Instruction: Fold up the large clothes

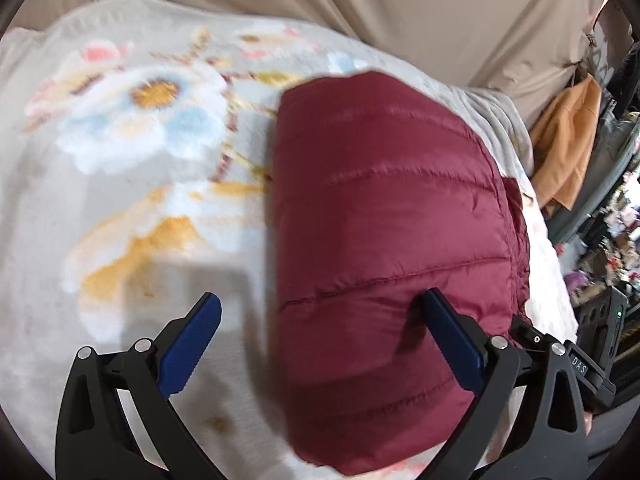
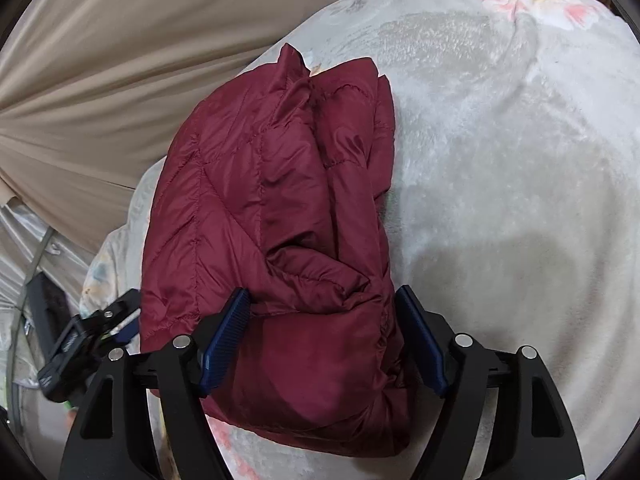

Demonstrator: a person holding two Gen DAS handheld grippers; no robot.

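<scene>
A maroon quilted puffer jacket [image 1: 384, 248] lies folded into a compact bundle on a pale floral blanket [image 1: 120, 152]. My left gripper [image 1: 320, 308] is open; its right finger [image 1: 452, 344] is over the jacket's near edge and its left finger [image 1: 192, 344] is over the blanket. In the right wrist view the jacket [image 2: 272, 216] shows its layered folds. My right gripper [image 2: 324, 300] is open, its jaws on either side of the bundle's near end. The left gripper [image 2: 100, 328] shows at the jacket's left edge there.
The blanket [image 2: 500, 168] covers a bed. Beige curtain fabric [image 1: 400, 8] hangs behind it. An orange garment [image 1: 568, 140] and cluttered items [image 1: 616, 232] are at the right past the bed's edge. A dark object [image 2: 44, 304] lies beside the bed at the left.
</scene>
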